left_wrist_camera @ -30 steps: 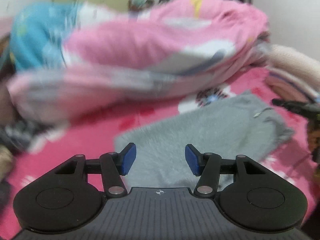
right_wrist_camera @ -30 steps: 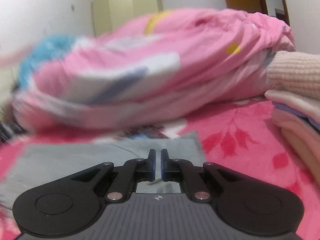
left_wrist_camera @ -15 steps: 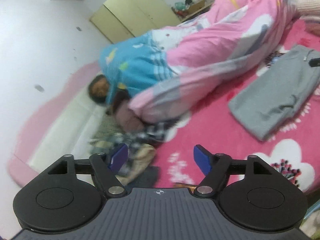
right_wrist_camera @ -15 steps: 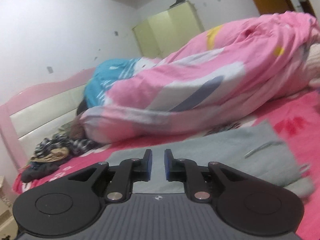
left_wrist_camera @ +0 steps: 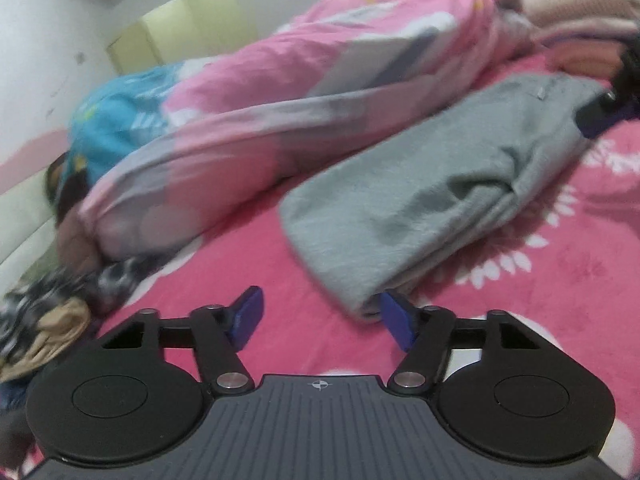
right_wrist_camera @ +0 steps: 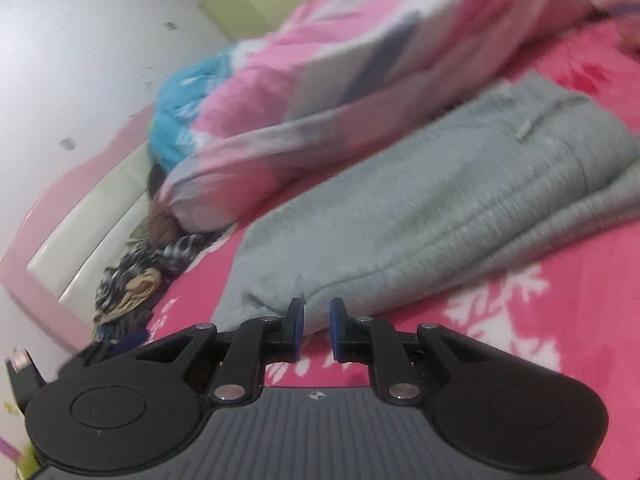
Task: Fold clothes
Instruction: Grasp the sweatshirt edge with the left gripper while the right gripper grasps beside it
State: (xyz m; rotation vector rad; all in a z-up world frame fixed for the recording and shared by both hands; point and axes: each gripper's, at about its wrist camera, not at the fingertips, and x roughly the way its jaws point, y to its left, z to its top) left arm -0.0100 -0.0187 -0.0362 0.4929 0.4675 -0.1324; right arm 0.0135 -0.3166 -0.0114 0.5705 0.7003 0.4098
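Both grippers have swung back down to the near hem within the last second. Left gripper [left_wrist_camera: 320, 322]: jaws spread wide, empty, right pad touching the hem corner at 1 o'clock. Right gripper [right_wrist_camera: 316, 330]: jaws now slightly parted, empty, at the hem edge. Grey garment [left_wrist_camera: 440, 196] lies doubled on the bed [left_wrist_camera: 248, 272], running toward 1 o'clock. Beyond, at 11 o'clock, the pink quilt [left_wrist_camera: 320, 92]. Likely lining up another fold.
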